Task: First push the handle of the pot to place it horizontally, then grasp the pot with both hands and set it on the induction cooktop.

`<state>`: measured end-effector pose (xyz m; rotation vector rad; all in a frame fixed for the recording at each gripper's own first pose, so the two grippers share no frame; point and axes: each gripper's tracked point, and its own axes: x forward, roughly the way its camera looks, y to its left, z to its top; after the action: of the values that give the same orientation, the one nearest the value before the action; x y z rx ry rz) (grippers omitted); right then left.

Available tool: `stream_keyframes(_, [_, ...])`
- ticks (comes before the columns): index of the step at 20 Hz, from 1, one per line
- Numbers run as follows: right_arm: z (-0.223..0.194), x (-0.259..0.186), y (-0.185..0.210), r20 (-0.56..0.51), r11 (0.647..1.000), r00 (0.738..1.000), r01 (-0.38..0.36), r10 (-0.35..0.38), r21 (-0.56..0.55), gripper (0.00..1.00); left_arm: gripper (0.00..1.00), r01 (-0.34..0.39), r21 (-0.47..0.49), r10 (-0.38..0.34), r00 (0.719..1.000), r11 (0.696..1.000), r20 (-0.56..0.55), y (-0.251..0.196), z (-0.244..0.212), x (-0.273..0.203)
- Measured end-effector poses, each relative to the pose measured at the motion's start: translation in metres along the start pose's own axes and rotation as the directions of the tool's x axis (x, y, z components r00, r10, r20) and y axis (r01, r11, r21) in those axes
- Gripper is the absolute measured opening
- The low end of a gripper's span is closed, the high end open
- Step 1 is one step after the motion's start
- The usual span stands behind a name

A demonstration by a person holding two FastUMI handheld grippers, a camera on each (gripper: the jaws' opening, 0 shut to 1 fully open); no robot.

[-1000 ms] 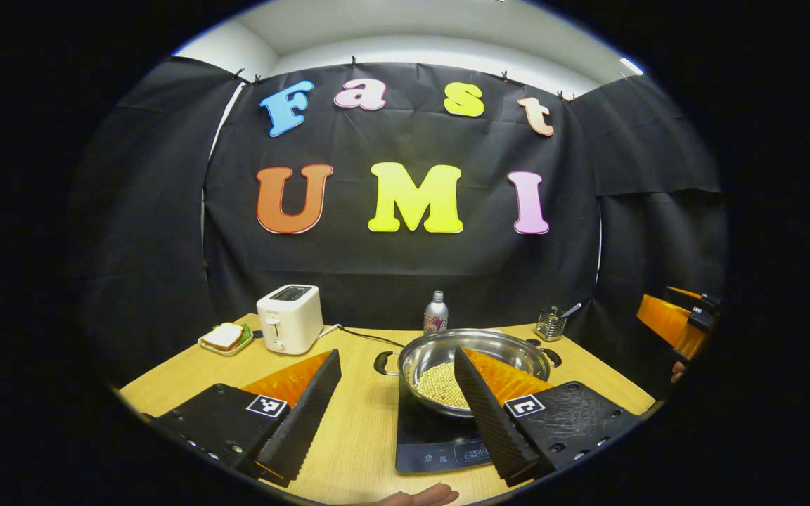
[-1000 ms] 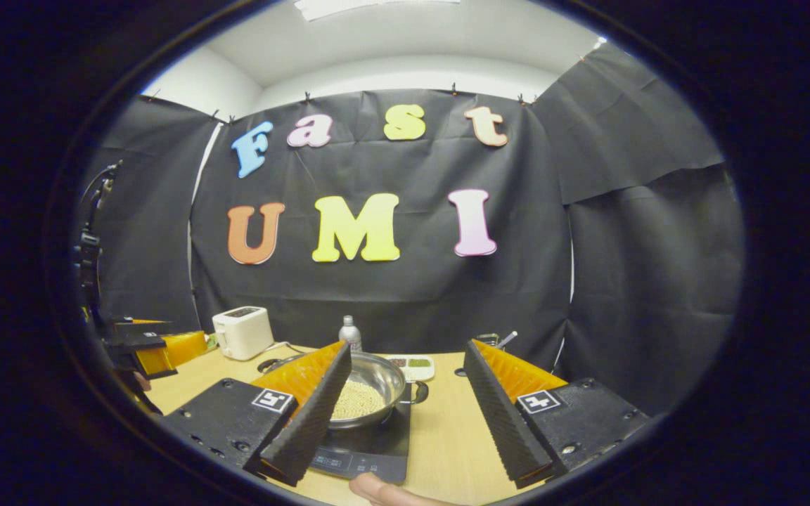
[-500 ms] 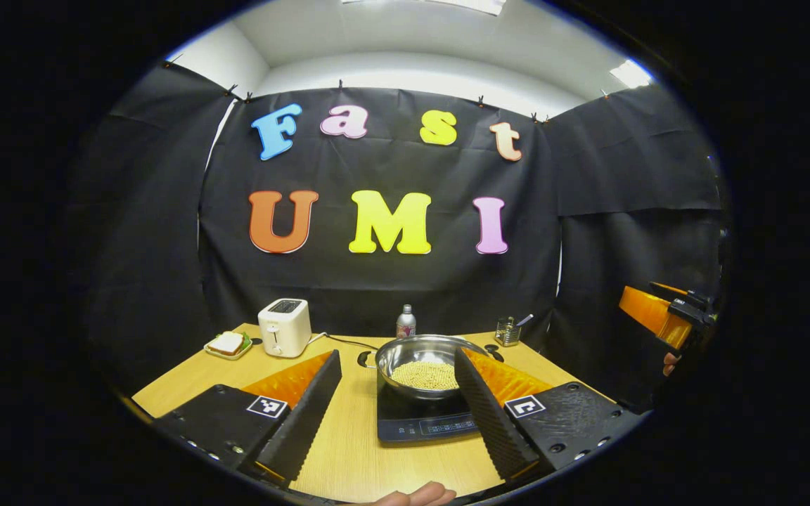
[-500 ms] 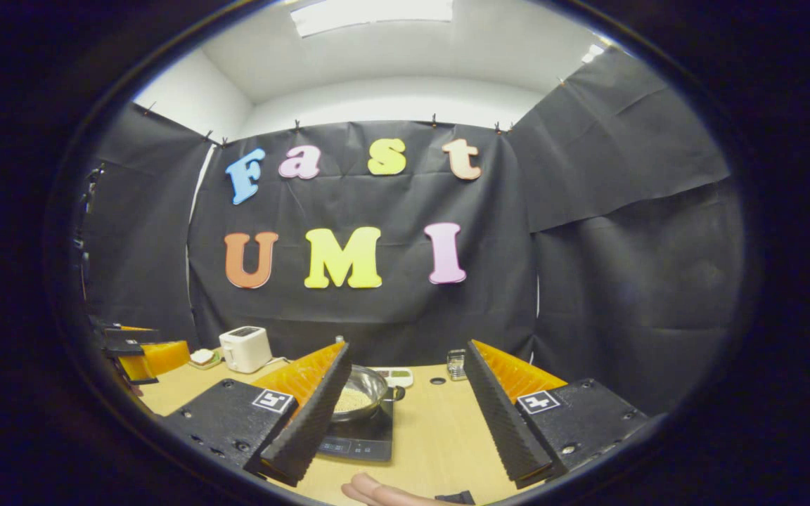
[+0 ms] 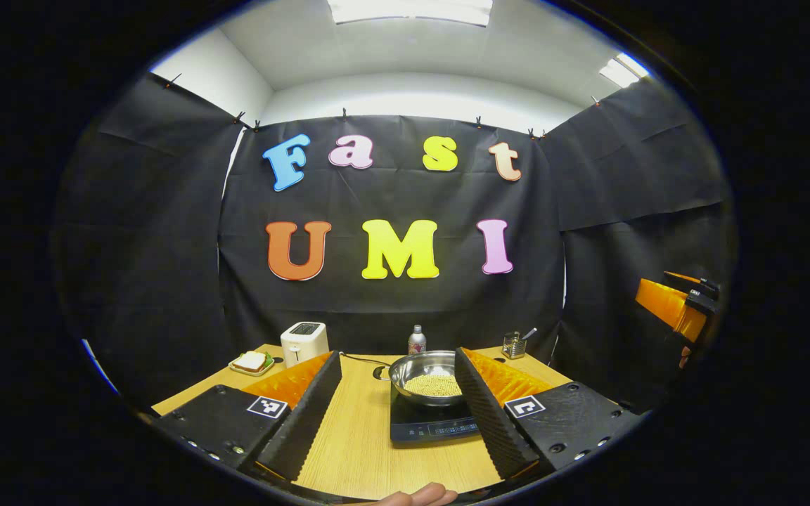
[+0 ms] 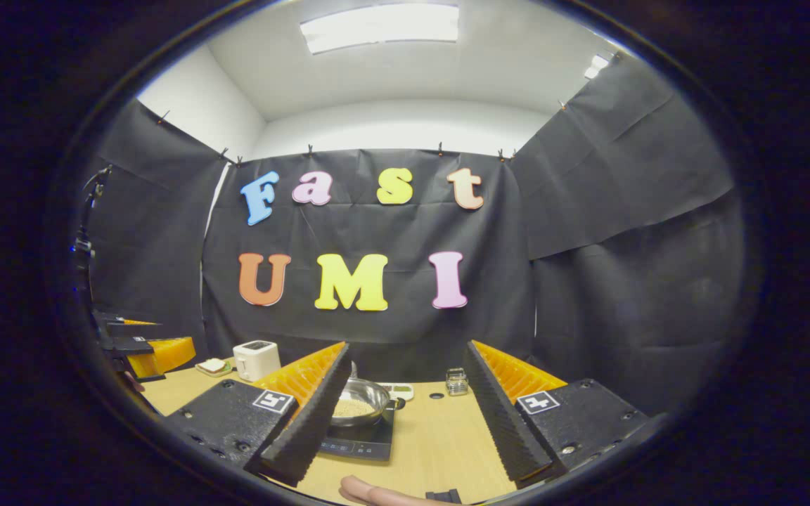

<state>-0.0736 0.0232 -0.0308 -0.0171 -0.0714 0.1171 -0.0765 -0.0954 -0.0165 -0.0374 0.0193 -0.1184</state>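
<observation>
A steel pot (image 5: 427, 374) holding pale beans stands on the black induction cooktop (image 5: 427, 425) near the middle of the wooden table (image 5: 357, 450). Its small dark handles point left and right. In the left gripper view my left gripper (image 5: 398, 407) is open, well back from the pot, nothing between its fingers. In the right gripper view the pot (image 6: 359, 411) on the cooktop (image 6: 363, 444) sits far off, partly behind a finger. My right gripper (image 6: 403, 411) is open and holds nothing. The right gripper (image 5: 672, 309) also shows at the right edge of the left gripper view, the left gripper (image 6: 141, 348) at the left edge of the right gripper view.
A white toaster (image 5: 304, 341) and a plate with a sandwich (image 5: 251, 362) stand at the back left. A bottle (image 5: 416, 340) and a wire holder with a utensil (image 5: 514, 344) stand behind the pot. A small tray (image 6: 399, 390) lies behind the cooktop. A hand (image 6: 377, 494) shows at the bottom edge.
Both grippers have drawn back and up from the pot, which now looks smaller and farther. The pot stays on the cooktop. Both grippers stay open.
</observation>
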Motion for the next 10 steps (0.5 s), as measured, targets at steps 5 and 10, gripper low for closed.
stream_keyframes(5, [-0.016, 0.009, -0.012, -0.036, 0.999, 0.999, 0.033, -0.033, 0.013, 1.00, 0.96, 0.000, 0.020, 0.000, 1.000, 1.000, 0.003, 0.000, -0.005, -0.001])
stream_keyframes(10, [-0.025, 0.016, -0.017, -0.065, 0.999, 0.997, 0.036, -0.034, 0.025, 1.00, 0.96, -0.034, 0.034, 0.033, 0.999, 0.999, 0.042, 0.009, -0.002, -0.001])
